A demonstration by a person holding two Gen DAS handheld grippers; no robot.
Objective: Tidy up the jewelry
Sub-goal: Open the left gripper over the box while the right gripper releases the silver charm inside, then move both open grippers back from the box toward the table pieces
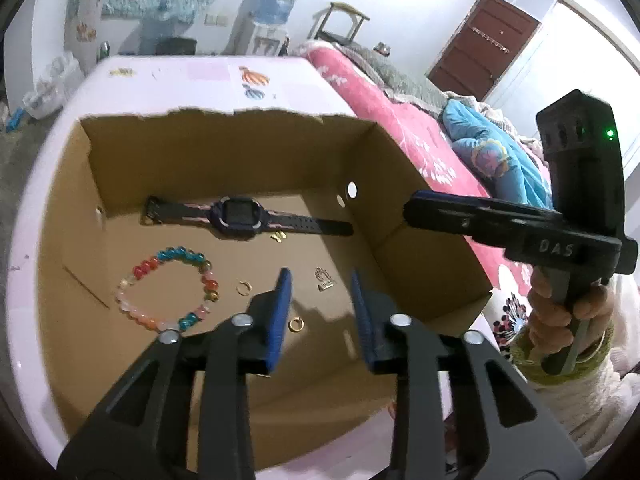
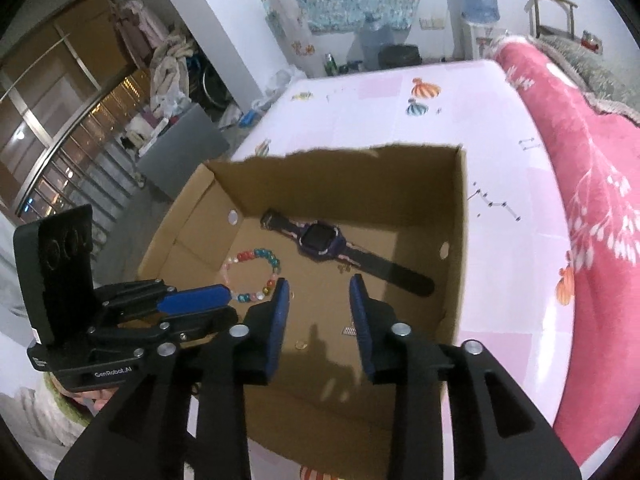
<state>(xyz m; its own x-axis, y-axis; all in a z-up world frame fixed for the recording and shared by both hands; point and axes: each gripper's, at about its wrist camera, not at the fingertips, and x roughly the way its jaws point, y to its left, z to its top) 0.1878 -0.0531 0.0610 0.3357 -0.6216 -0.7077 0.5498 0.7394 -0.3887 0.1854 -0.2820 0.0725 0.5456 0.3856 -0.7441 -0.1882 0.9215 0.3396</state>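
Observation:
An open cardboard box (image 1: 224,148) stands on the pink table and holds the jewelry. On its floor lie a dark watch (image 1: 236,214), a multicoloured bead bracelet (image 1: 168,292), two small gold rings (image 1: 243,287) (image 1: 295,324), a silver charm (image 1: 325,286) and tiny gold earrings (image 1: 279,236). My left gripper (image 1: 320,280) hovers open over the near part of the box, nothing between its blue pads. My right gripper (image 2: 319,284) is also open and empty above the box (image 2: 340,176), over a gold ring (image 2: 301,345) and near the watch (image 2: 320,236) and bracelet (image 2: 252,276).
The table (image 2: 500,280) carries a thin dark chain (image 2: 496,204) right of the box. A pink bedspread (image 2: 600,184) borders the table on the right. A hand (image 1: 560,312) holds the right gripper (image 1: 414,210) beside the box's right wall. A water dispenser and a chair stand far behind.

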